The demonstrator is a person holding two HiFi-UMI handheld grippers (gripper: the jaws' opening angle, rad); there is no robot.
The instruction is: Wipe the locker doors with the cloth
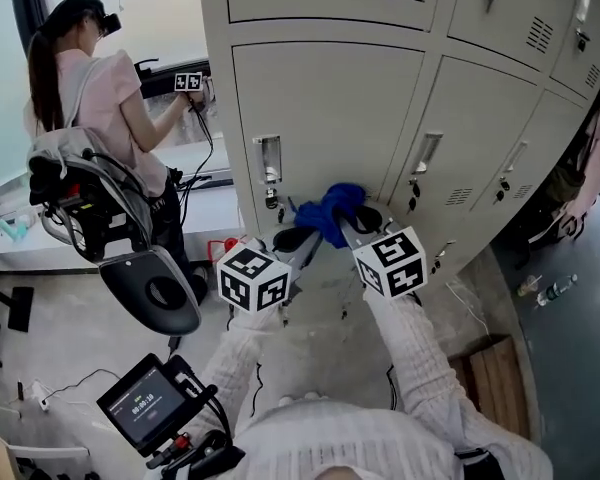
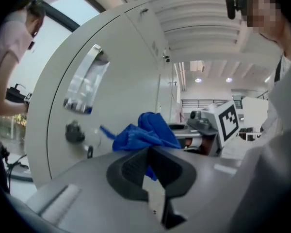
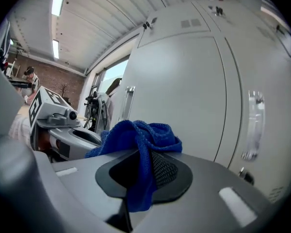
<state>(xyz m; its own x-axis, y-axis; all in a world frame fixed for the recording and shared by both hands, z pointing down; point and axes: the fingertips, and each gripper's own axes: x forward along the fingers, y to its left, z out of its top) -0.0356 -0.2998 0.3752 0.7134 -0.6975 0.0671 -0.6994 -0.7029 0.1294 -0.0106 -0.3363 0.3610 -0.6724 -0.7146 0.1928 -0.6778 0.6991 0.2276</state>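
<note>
Squeezing the cloth [image 1: 332, 211] tight, left gripper [image 1: 298, 236] and right gripper [image 1: 365, 218] sit at six o'clock of the door [image 1: 330, 108]; wiping looks barely started.

There are two of them, the left hand-held gripper [image 1: 298, 238] and the right hand-held gripper [image 1: 364, 218], each bearing one marker cube [image 1: 253, 278], and one blue cloth [image 1: 335, 208] sits between their tips. Ahead of them six locker doors [image 1: 320, 118] show at least in part, three in the row level with the cloth and three in the row above, with four door handles [image 1: 270, 158] countable. Out beyond the left hand-held gripper stands one other person [image 1: 90, 98] with a third marker cube beside their hand, and behind that same hand-held gripper is one small screen [image 1: 145, 403].
</note>
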